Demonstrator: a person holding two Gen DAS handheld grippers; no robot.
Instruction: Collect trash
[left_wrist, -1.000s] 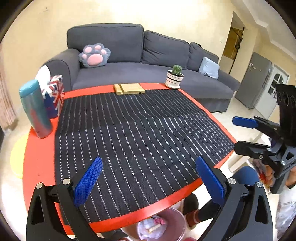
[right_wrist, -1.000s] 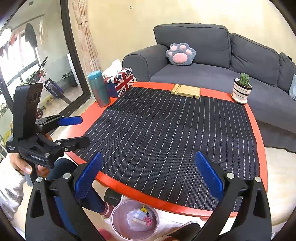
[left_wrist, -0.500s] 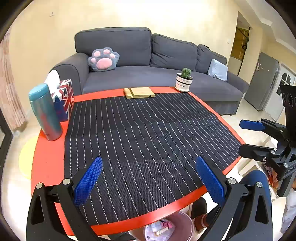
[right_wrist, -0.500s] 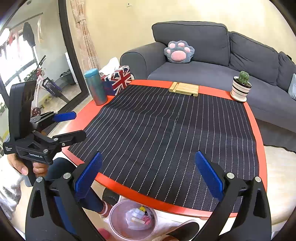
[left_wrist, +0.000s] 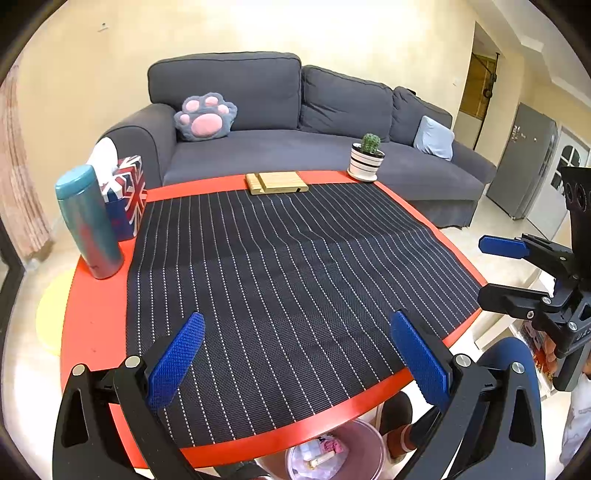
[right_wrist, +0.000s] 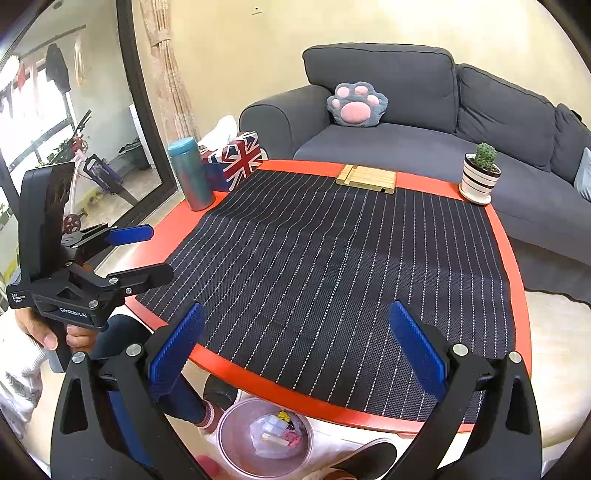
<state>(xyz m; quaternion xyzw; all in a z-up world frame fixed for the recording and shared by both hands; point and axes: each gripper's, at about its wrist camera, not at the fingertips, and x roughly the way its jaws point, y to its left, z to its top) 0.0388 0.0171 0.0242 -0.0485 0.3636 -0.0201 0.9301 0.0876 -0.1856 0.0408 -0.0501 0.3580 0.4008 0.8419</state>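
A pink trash bin (right_wrist: 266, 439) with wrappers inside stands on the floor under the near edge of the red table (right_wrist: 266, 384); it also shows in the left wrist view (left_wrist: 334, 452). No loose trash shows on the striped black mat (left_wrist: 295, 280). My left gripper (left_wrist: 299, 360) is open and empty above the mat's near edge; it also shows in the right wrist view (right_wrist: 142, 254). My right gripper (right_wrist: 297, 349) is open and empty over the near table edge; in the left wrist view it (left_wrist: 496, 271) hovers off the table's right side.
A teal bottle (left_wrist: 88, 221) and a Union Jack tissue box (left_wrist: 127, 195) stand at the table's left. A wooden stand (left_wrist: 277, 182) and a potted cactus (left_wrist: 366, 157) sit at the far edge. A grey sofa (left_wrist: 280, 147) is behind. Legs and feet are under the table.
Both grippers have risen and tipped back a little, so the table looks farther and lower. Both stay open and empty.
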